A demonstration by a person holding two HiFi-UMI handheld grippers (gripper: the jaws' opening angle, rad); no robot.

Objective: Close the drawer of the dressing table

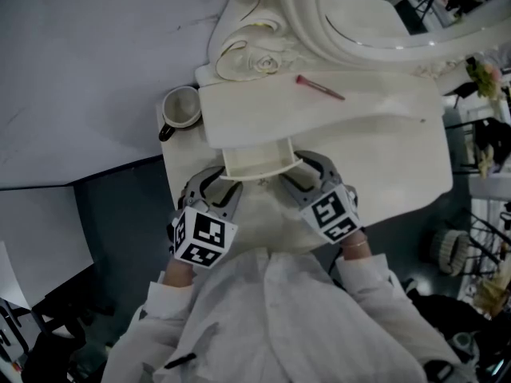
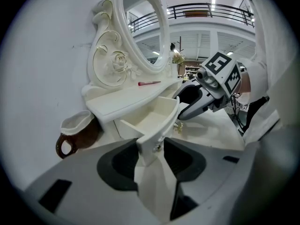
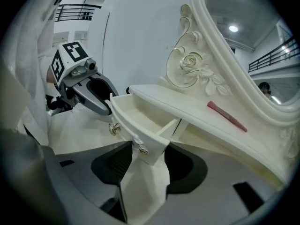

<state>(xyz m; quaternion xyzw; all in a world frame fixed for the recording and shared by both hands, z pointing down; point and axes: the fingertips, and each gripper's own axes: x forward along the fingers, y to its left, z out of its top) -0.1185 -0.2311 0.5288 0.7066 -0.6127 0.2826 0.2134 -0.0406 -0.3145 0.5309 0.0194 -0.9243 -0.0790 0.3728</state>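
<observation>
The small cream dressing table [image 1: 383, 158] has its drawer [image 1: 254, 159] pulled out toward me, and the inside shows nothing in it. My left gripper [image 1: 217, 183] holds the left end of the drawer front [image 2: 150, 146]; that corner fills the gap between both dark pads [image 2: 119, 165]. My right gripper [image 1: 307, 174] holds the right end [image 3: 145, 146] the same way, jaws shut on that corner. A metal knob [image 3: 114, 128] sits mid-front. Each gripper shows in the other's view: the right gripper [image 2: 187, 102] and the left gripper [image 3: 101, 97].
A brown-and-white mug [image 1: 180, 108] stands just left of the table against the wall. A red stick-like item [image 1: 319, 88] lies on the upper shelf. The ornate oval mirror frame [image 1: 319, 22] rises behind. A person's white sleeves fill the bottom of the head view.
</observation>
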